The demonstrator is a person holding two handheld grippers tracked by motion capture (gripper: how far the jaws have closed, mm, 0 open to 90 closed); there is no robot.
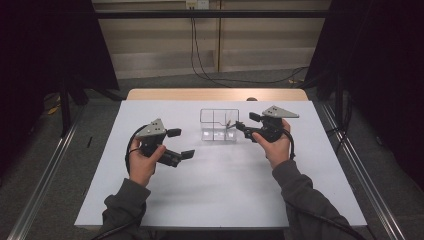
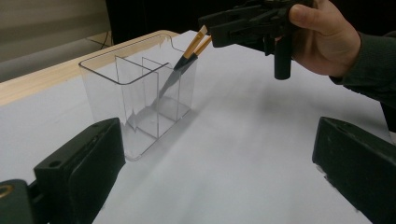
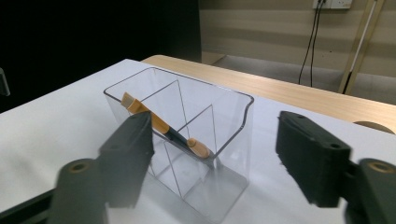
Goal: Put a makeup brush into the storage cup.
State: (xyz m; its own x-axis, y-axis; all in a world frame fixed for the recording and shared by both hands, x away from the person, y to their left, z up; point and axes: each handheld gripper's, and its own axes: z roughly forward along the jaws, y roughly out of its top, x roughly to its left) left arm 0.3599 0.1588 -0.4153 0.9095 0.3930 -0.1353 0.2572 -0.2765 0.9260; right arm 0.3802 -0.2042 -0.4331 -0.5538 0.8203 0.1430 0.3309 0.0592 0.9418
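White table (image 1: 215, 175), brushes (image 3: 163, 126) in clear organizer (image 3: 224, 140), beyond right gripper's (image 3: 210, 154) wide-spread fingers (image 3: 128, 149).

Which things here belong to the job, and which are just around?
Job:
- clear divided organizer
- brush leaning in one compartment
- right gripper, open beside the organizer
- left gripper, open, apart

Just around:
- white table
- wall cables

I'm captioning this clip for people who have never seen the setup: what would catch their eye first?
Probably the clear divided holder standing alone mid-table on the white table, with an orange-handled brush leaning in one compartment. Next, the right claw, jaws apart, right beside the holder by the brush's handle end. The left claw waits open, off to the holder's left.
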